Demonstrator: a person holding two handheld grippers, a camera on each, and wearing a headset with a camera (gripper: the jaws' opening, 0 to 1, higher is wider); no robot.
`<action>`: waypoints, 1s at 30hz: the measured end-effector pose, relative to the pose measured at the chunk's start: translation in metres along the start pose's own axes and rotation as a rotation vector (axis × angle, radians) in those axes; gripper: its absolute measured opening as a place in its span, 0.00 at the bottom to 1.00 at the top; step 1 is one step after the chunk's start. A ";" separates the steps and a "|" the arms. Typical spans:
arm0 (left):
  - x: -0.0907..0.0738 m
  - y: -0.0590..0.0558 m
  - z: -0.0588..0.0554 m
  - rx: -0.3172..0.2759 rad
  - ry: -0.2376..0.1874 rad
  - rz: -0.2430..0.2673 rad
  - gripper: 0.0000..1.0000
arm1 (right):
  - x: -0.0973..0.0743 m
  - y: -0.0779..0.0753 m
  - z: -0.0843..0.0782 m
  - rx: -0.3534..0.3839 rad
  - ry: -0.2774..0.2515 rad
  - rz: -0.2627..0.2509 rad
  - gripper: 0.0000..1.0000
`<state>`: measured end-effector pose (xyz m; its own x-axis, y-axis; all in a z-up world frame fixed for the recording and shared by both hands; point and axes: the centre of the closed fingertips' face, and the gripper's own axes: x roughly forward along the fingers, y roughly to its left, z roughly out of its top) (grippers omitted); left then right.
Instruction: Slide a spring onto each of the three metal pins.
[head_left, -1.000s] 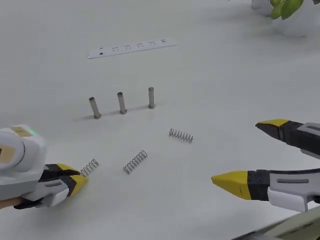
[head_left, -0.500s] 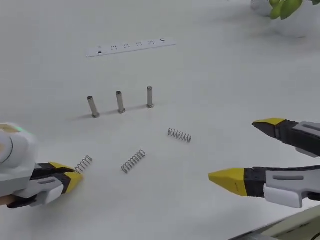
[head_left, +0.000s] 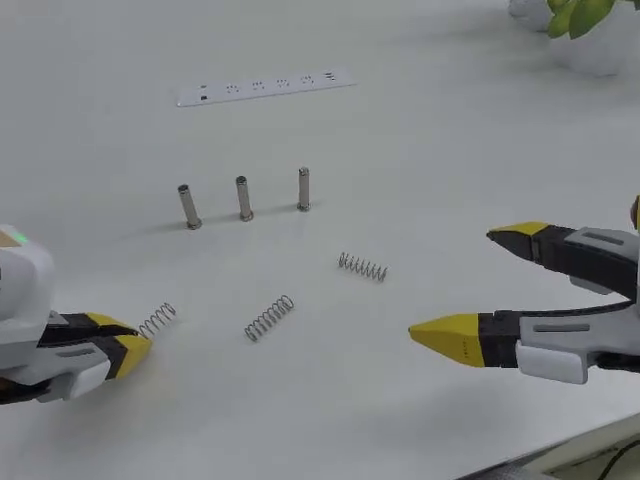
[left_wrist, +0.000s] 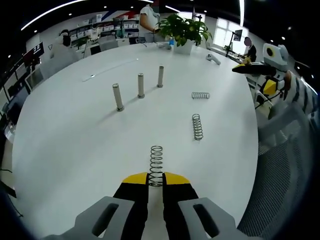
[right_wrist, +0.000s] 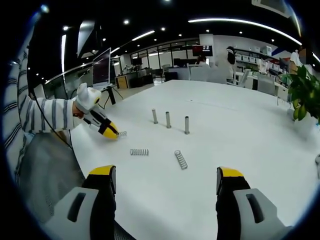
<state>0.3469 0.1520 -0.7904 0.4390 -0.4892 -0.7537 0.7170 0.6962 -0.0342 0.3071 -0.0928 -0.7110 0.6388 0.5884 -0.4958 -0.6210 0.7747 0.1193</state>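
Observation:
Three upright metal pins (head_left: 189, 207) (head_left: 244, 199) (head_left: 303, 190) stand bare in a row on the white table (head_left: 420, 150). Three springs lie in front of them. My left gripper (head_left: 140, 345), at the lower left, is shut on the near end of the left spring (head_left: 157, 320); in the left gripper view that spring (left_wrist: 156, 162) sticks out from between the yellow tips. The middle spring (head_left: 269, 318) and the right spring (head_left: 361, 267) lie loose. My right gripper (head_left: 455, 285) hovers at the right, jaws wide open and empty, well clear of the springs (right_wrist: 180, 159).
A white power strip (head_left: 265, 86) lies flat beyond the pins. A potted plant (head_left: 575, 15) stands at the far right corner. The table's edge (head_left: 560, 450) runs close under my right gripper.
My left gripper has drawn back to the left, dragging the left spring with it. The right gripper has shifted slightly left, still open.

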 end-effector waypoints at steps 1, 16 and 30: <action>-0.001 0.000 0.001 0.005 0.000 0.000 0.02 | 0.001 0.001 0.000 -0.005 0.001 0.008 0.81; -0.010 -0.006 0.021 0.055 -0.047 -0.047 0.02 | 0.024 0.020 0.007 -0.081 0.037 0.140 0.79; -0.018 -0.009 0.028 0.107 -0.073 -0.068 0.02 | 0.043 0.041 0.008 -0.133 0.061 0.250 0.75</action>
<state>0.3474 0.1400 -0.7581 0.4227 -0.5731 -0.7021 0.7983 0.6022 -0.0109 0.3128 -0.0341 -0.7202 0.4321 0.7390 -0.5169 -0.8125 0.5677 0.1325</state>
